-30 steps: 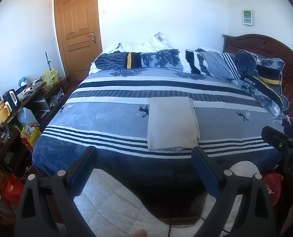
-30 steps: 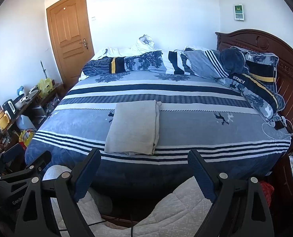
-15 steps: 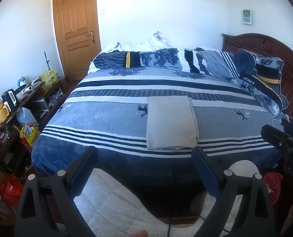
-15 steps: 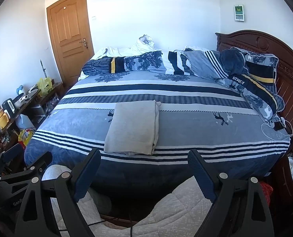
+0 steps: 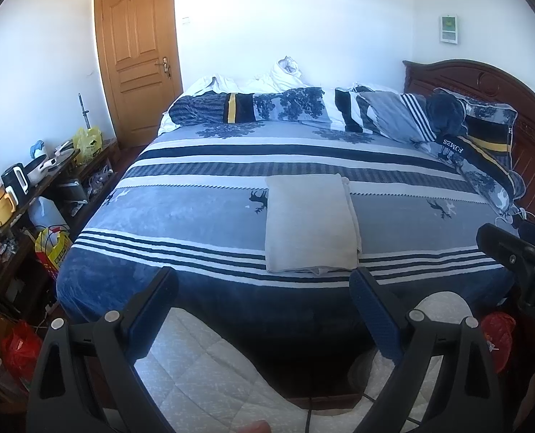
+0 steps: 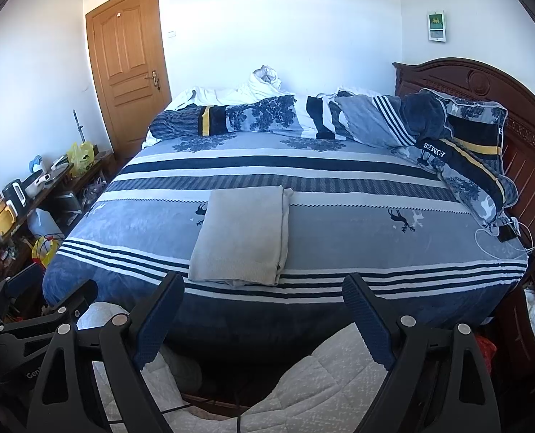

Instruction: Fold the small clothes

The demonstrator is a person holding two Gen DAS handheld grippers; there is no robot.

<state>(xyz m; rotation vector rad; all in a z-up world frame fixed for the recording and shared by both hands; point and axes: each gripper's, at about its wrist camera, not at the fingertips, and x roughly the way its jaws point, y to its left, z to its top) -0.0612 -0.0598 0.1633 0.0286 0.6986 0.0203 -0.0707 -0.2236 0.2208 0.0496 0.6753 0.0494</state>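
A folded light grey garment (image 5: 309,223) lies flat near the front edge of the blue striped bed (image 5: 181,223); it also shows in the right wrist view (image 6: 244,236). My left gripper (image 5: 264,288) is open and empty, held back from the bed's front edge, below the garment. My right gripper (image 6: 264,296) is open and empty, also off the bed, just in front of the garment. The right gripper also shows at the right edge of the left wrist view (image 5: 520,256), and the left gripper at the lower left of the right wrist view (image 6: 22,324).
Pillows and bunched bedding (image 5: 339,108) lie along the far side, by a dark wooden headboard (image 5: 502,83). A cluttered shelf (image 5: 26,187) with a yellow kettle stands on the left. A wooden door (image 5: 137,54) is at the back left. White quilted fabric (image 5: 202,371) lies below the grippers.
Both views have shifted very slightly; the garment stays put on the bed and both grippers stay open.
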